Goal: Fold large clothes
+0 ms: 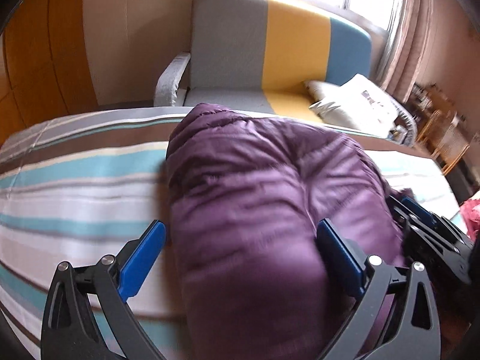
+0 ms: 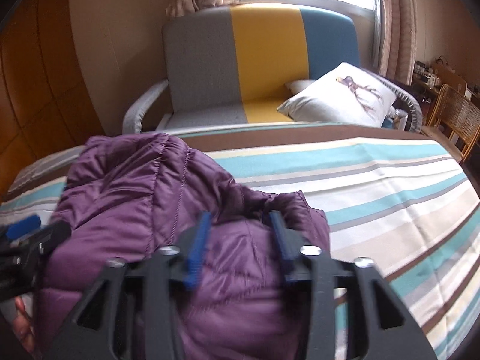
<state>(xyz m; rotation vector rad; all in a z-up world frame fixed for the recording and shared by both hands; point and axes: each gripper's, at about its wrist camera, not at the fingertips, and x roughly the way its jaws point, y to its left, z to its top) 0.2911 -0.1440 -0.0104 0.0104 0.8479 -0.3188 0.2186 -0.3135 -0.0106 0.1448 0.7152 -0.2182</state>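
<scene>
Left gripper (image 1: pixel 243 258) spread as wide as can be — blue pads either side of the near end of the purple puffer jacket (image 1: pixel 255 180), one pad brushing the quilting, the other just clear of it, nothing pinched. Right gripper (image 2: pixel 240 243) alongside, part-way apart, with a fat ridge of quilted fabric bulging up between its fingers; no firm pinch to be made out, so read as loose. Both angled down at the bundle from the near edge of the bed (image 1: pixel 75 180).

Jacket lying bunched in a thick roll on the bed's striped cover, running from the near edge toward the far edge, hood or collar end farthest off — hard to say which. Looks light for its bulk, soft, full of air; shiny shell, so likely slippery and quick to spring open once let go. Best taken at a stitched seam or the hem, deep in the jaws, with a whole fold of shell and filling rather than a skim of the surface. Worth pressing flat before releasing any fold.

Past the far edge of the bed: sofa (image 1: pixel 240 45) in grey, yellow and blue, white cushion (image 2: pixel 339 96) on its seat, window behind.
</scene>
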